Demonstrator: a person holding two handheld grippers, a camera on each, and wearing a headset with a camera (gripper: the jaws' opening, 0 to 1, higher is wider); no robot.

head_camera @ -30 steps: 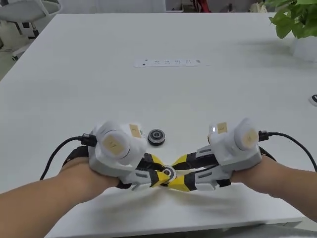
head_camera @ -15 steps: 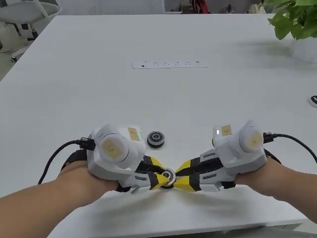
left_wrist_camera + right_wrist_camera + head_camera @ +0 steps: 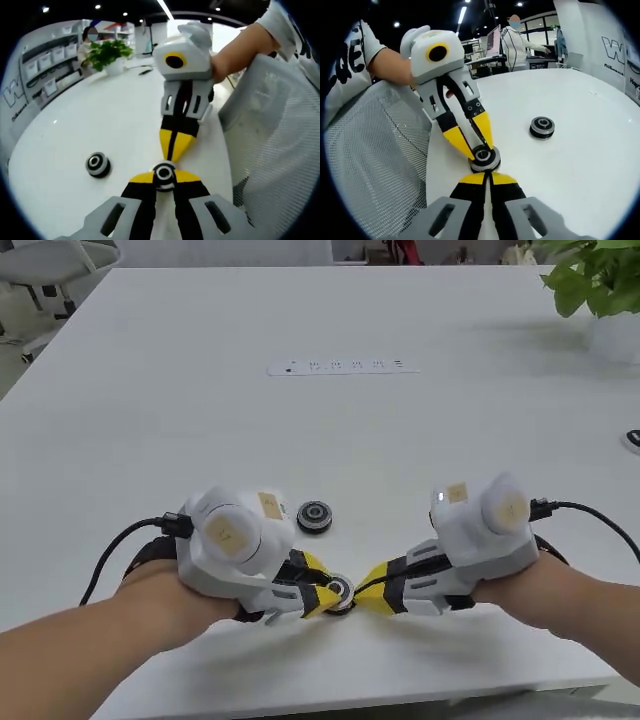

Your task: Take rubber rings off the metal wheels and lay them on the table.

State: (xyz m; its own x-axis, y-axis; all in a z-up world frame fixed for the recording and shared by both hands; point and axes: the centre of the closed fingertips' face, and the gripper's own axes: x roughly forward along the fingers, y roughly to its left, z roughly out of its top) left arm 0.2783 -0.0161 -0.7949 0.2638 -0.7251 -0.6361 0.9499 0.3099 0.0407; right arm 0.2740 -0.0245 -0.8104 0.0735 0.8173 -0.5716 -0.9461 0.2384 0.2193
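A small metal wheel [image 3: 340,589] with a black rubber ring is held just above the white table's [image 3: 330,440] near edge. My left gripper [image 3: 333,593] is shut on this wheel [image 3: 164,172], one yellow tip on each side. My right gripper [image 3: 357,598] comes in from the opposite side, its jaws pressed together at the wheel's [image 3: 486,157] rim, apparently pinching the rubber ring. A second wheel [image 3: 314,517] with its ring on lies flat on the table just beyond my left gripper; this second wheel [image 3: 97,165] [image 3: 542,127] is apart from both grippers.
A white power strip [image 3: 342,367] lies mid-table. A potted plant [image 3: 590,285] stands at the far right corner. Black cables trail from both grippers. The table's front edge runs right under the hands, with a mesh chair [image 3: 270,130] below it.
My right gripper's jaws have narrowed from slightly apart to shut at the wheel's rim. My left gripper still holds the wheel. The head view shifted slightly.
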